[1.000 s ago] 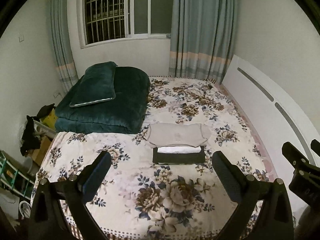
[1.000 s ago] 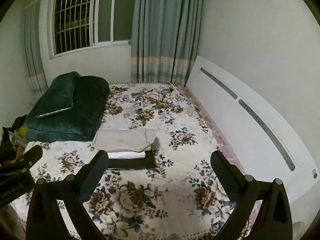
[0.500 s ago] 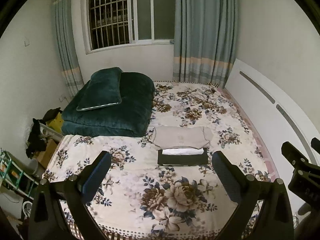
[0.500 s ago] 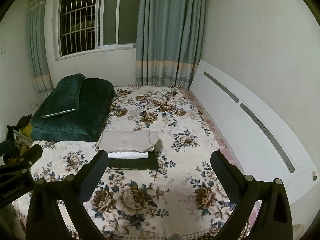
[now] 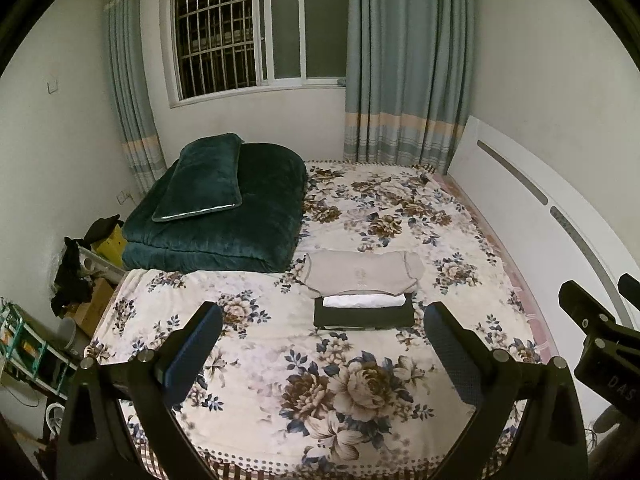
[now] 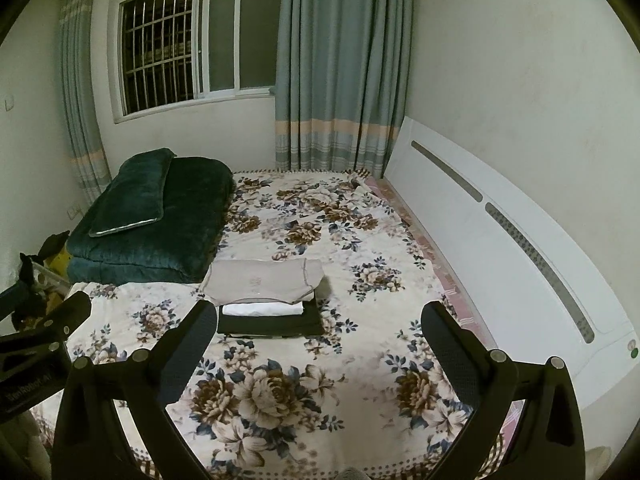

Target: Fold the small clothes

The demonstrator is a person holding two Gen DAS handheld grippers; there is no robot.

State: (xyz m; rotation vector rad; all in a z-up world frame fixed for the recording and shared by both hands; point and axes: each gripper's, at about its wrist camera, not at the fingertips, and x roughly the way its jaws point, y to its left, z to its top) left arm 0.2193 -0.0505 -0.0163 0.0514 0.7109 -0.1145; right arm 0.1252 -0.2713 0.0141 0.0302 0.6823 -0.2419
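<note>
A stack of folded clothes point(image 5: 363, 298) sits mid-bed on the floral bedspread point(image 5: 320, 380) — beige top point(image 5: 362, 272) over a white piece point(image 5: 363, 300) over a black one point(image 5: 362, 316), just beside the green quilt point(image 5: 224, 224). Both the left gripper point(image 5: 322, 346) and the right gripper point(image 6: 318, 344) hang wide apart, empty, well short of the stack. Only the left view shows the green crate point(image 5: 20, 344) on the floor — its contents are too small to tell — and only the right shows the headboard's point(image 6: 500, 240) green dot.

white garment point(image 5: 363, 301) mostly hidden under beige top point(image 5: 362, 272)
</note>
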